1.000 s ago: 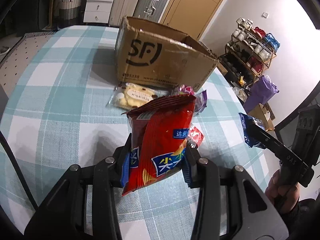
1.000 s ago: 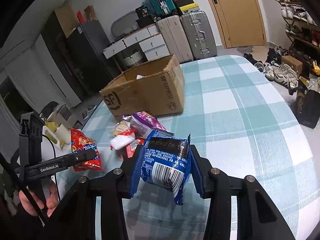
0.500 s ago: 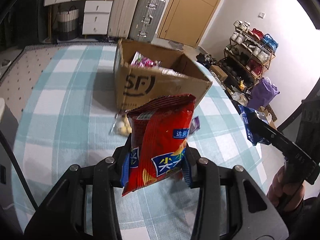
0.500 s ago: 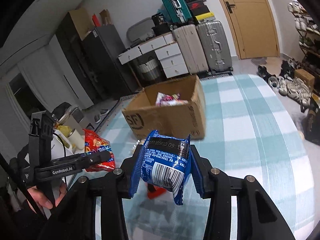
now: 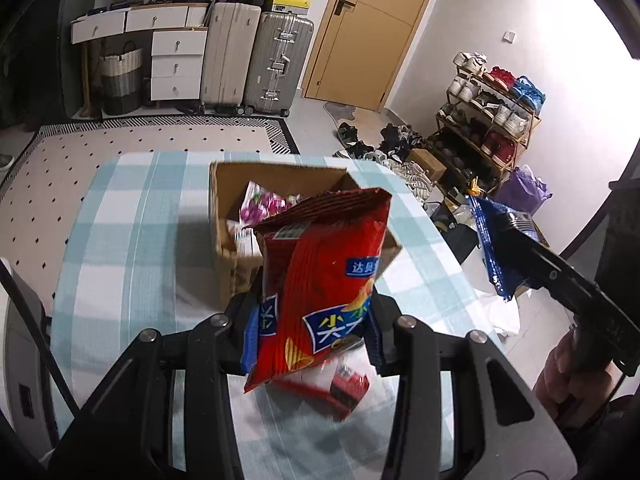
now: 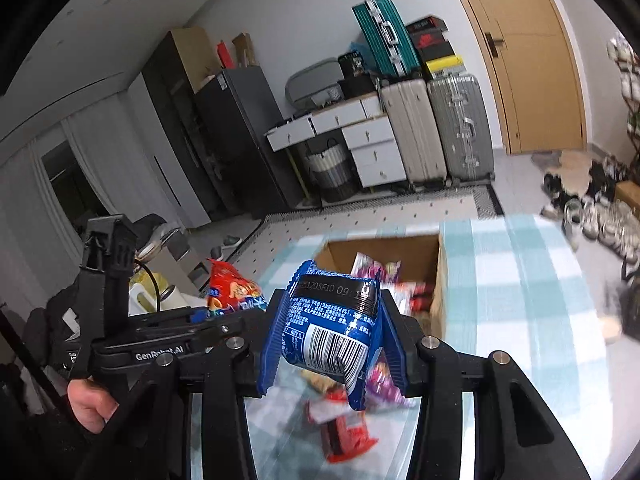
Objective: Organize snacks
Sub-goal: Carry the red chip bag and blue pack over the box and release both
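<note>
A: Well, nearest first: the left tongs (image 5: pixel 310 322) are clamped on the glossy red crinkled chip bag (image 5: pixel 320 280) by its lower part only, so most of the bag stands free above the jaws.

B: So it could flop or slide out if the tongs tip over the box?

A: I'd guess so. It's a puffy, slippery film. The right tongs (image 6: pixel 332 336) pinch the small blue foil snack packet (image 6: pixel 332 332) across its middle, which looks a firmer hold, though it bulges between the pads.

B: What lies under them?

A: Just below both tongs, on the teal-and-white checked counter (image 5: pixel 132 248), sits a flat red wrapped bar (image 6: pixel 344 436), with a purple-edged packet (image 6: pixel 376 376) beside it. They're blurred, so I can't say more. A low sweep could knock them.

B: And beyond?

A: Ahead of the tongs stands the open brown cardboard box (image 5: pixel 280 184), already holding a pink-and-white sachet (image 5: pixel 266 202) and other packs. Both tongs point toward that one opening, so my worry is that they crowd each other there. The tall chip bag might catch the near cardboard wall, or a release short of the rim would drop it onto the counter.
</note>
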Available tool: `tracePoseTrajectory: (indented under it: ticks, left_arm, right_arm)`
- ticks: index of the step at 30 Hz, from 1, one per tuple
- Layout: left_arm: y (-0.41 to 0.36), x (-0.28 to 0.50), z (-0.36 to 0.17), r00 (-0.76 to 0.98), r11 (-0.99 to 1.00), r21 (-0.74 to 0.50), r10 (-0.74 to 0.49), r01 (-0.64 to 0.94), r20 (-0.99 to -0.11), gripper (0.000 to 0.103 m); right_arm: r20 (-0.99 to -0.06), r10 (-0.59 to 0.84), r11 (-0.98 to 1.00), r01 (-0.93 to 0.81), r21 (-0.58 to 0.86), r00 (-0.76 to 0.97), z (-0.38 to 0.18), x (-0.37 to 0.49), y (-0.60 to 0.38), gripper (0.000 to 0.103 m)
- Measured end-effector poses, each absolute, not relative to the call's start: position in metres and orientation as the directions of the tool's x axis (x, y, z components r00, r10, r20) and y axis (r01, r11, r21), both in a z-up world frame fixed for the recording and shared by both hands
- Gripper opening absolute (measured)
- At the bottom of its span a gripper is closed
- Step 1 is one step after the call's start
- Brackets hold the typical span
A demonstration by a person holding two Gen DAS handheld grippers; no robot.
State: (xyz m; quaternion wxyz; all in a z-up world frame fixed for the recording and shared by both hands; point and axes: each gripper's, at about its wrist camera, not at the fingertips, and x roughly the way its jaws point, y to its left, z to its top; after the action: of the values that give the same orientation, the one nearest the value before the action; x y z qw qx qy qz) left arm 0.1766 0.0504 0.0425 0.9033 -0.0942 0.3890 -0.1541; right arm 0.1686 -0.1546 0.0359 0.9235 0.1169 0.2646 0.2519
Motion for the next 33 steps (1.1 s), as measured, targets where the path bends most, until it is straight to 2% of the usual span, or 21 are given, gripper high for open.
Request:
tracePoseTrajectory:
  ticks: [8, 18, 27, 33]
  left_arm:
    - [0.030, 0.216, 0.073, 0.657, 0.942, -0.248, -0.335, 0.225, -0.675, 0.038]
    - [0.020, 0.269, 0.098, 0.655, 0.947, -0.239, -0.322, 0.216, -0.684, 0.038]
    - [0.019, 0.318, 0.096, 0.653, 0.956, -0.209, -0.294, 0.207, -0.698, 0.038]
    - [0.020, 0.351, 0.071, 0.624, 0.956, -0.219, -0.293, 0.195, -0.724, 0.038]
  right_arm:
    - [-0.418, 0.545, 0.832, -0.408, 0.377, 0.727, 0.062, 0.203, -0.153, 0.044]
    - [-0.446, 0.498, 0.864, -0.380, 0.331, 0.744, 0.077, 0.245, -0.140, 0.044]
    - [-0.441, 0.508, 0.858, -0.389, 0.336, 0.740, 0.079, 0.283, -0.134, 0.044]
    - [-0.470, 0.497, 0.866, -0.382, 0.324, 0.729, 0.065, 0.309, -0.128, 0.044]
